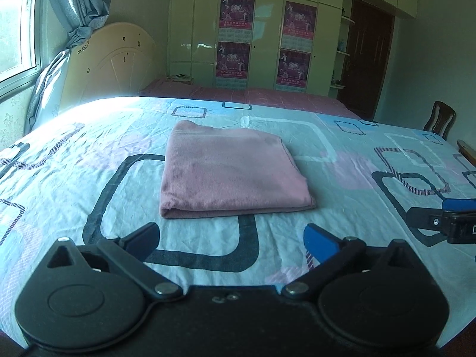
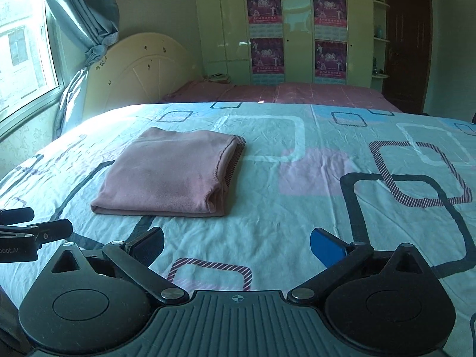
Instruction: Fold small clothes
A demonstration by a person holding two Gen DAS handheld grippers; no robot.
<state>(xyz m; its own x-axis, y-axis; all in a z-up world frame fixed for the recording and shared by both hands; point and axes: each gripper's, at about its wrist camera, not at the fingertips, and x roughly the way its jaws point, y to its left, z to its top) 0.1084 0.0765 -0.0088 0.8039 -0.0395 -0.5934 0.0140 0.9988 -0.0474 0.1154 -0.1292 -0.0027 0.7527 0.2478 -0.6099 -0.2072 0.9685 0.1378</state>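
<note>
2 sets of tongs hang over the bed (image 1: 74, 160), each spread wide with nothing between its fingers. Seen from the left wrist, the left tongs (image 1: 232, 242) sit just short of the near edge of the pink garment (image 1: 229, 175), which lies folded into a thick rectangle on the patterned sheet, its rounded fold toward the camera. At the right edge of that view the right tongs (image 1: 446, 217) show partly, with 1 blue pad on top, well clear of the cloth. From the right wrist the right tongs (image 2: 238, 248) stand apart from the pink garment (image 2: 169, 172), which lies far and to the left, its layered open ends facing right. The left tongs (image 2: 26, 226) poke in at the left edge of this view, near the garment's near left corner but not touching it. Beyond the sheet a pink bedspread (image 2: 282, 93) runs along the far side, with a cream headboard (image 2: 139, 68) at far left, a pale wardrobe (image 2: 232, 29) carrying 4 posters (image 2: 263, 9), and a dark door (image 2: 407, 44) at far right.
</note>
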